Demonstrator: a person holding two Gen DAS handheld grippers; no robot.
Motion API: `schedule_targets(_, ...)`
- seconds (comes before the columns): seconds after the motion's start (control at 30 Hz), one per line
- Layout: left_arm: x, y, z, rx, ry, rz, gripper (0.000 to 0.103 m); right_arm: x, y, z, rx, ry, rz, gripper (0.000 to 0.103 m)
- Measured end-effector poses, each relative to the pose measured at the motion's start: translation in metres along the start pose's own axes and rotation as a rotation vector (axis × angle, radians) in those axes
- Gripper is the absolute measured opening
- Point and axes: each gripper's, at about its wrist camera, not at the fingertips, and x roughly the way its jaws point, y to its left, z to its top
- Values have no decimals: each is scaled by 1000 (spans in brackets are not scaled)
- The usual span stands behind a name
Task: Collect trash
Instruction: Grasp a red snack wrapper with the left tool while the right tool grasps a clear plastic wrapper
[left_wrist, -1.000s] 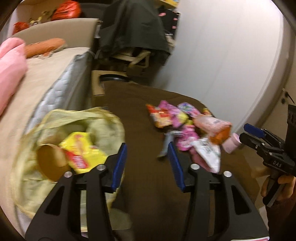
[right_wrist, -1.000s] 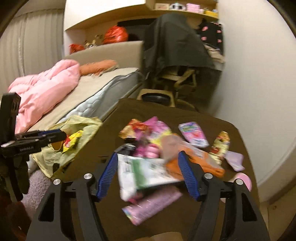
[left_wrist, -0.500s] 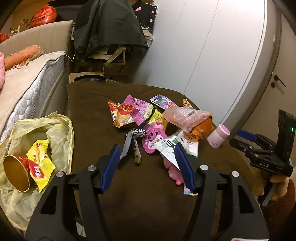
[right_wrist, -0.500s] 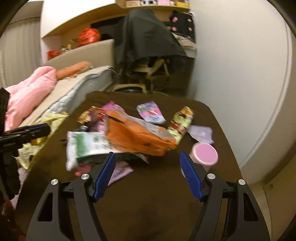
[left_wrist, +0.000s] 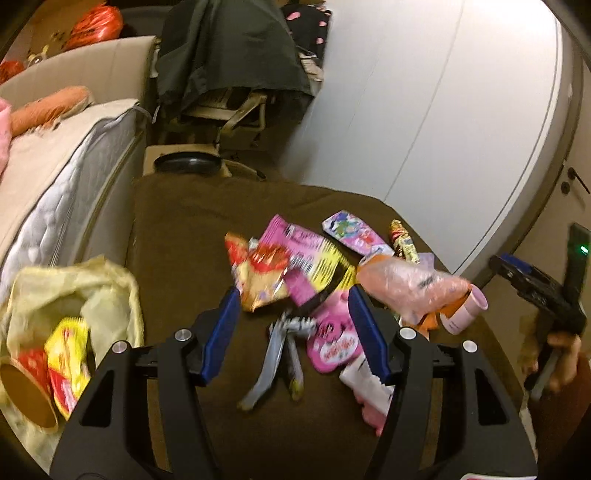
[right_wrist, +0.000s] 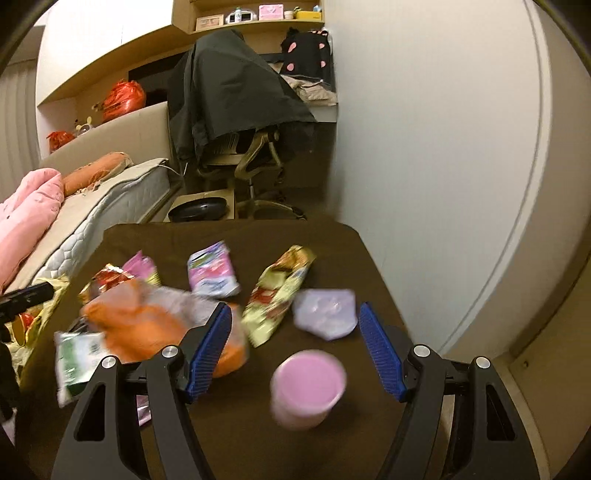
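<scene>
Snack wrappers lie heaped on the brown-covered table (left_wrist: 184, 229). My left gripper (left_wrist: 295, 328) hangs open over a silver-grey wrapper (left_wrist: 277, 354) and a pink wrapper (left_wrist: 334, 343), touching neither. A yellow trash bag (left_wrist: 110, 288) gapes at the table's left edge, holding a paper cup (left_wrist: 26, 391) and a yellow-red wrapper (left_wrist: 68, 362). My right gripper (right_wrist: 295, 349) stands open with a pink cup (right_wrist: 306, 387) below and between its fingers, apart from the pads. Just ahead lie a lilac wrapper (right_wrist: 325, 312) and a gold wrapper (right_wrist: 280, 291). An orange bag (right_wrist: 147, 325) sits left of the right gripper.
A bed (left_wrist: 55, 177) runs along the left with a pink blanket (right_wrist: 26, 218). A chair draped in dark cloth (right_wrist: 229, 96) and a round black device (right_wrist: 199, 208) stand beyond the table. A white wall (right_wrist: 424, 147) closes the right side. A hand (left_wrist: 561, 354) holds the right gripper.
The left gripper swung from over the trash bag to the wrapper pile and its jaws widened. The right gripper moved right, from the green-white wrapper to the pink cup.
</scene>
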Motion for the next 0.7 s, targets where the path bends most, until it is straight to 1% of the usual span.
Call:
schedule_targets(0.03,1,-2,3,12,-3,1,58,11,-14,4,-18,3,4,67)
schedule_targets(0.1,5,-4,8,29,-12,10,58,31,-30,9,-36,31,22,67)
schedule_targets(0.17,9,-3,10,15,-11,1,58,60,-48,12,-48,82,46,63)
schedule_targets(0.2,11,-2,10,6,-8,-3,58,79,-58,11,-45,120,69,59)
schedule_targets(0.23,13,-1,9,-2,-3,-4,58,94,-64,9,-40,152,89,56)
schedule_targets(0.37,25,6,3,-11,32,38,58,142,-73,-1,-34,235,161,52)
schedule_targets(0.47,31,18,0,-37,56,68,58,161,-70,-7,-20,272,211,52)
schedule_targets(0.5,32,22,-1,-48,61,77,58,167,-67,-10,-22,297,230,50)
schedule_targets(0.53,33,26,-1,-57,65,83,58,168,-64,-11,-42,289,219,45)
schedule_targets(0.57,33,30,-2,-69,68,91,58,167,-59,-12,-63,289,224,37)
schedule_targets(0.6,33,32,-3,-74,69,95,58,165,-55,-11,-75,293,231,25)
schedule_targets(0.63,33,33,-4,-79,70,98,58,161,-54,-11,-61,302,264,14)
schedule_targets(0.67,33,35,-6,-83,73,99,58,156,-54,-11,-46,302,283,7)
schedule_targets(0.7,34,36,-7,-86,76,98,58,150,-54,-9,-42,289,270,4)
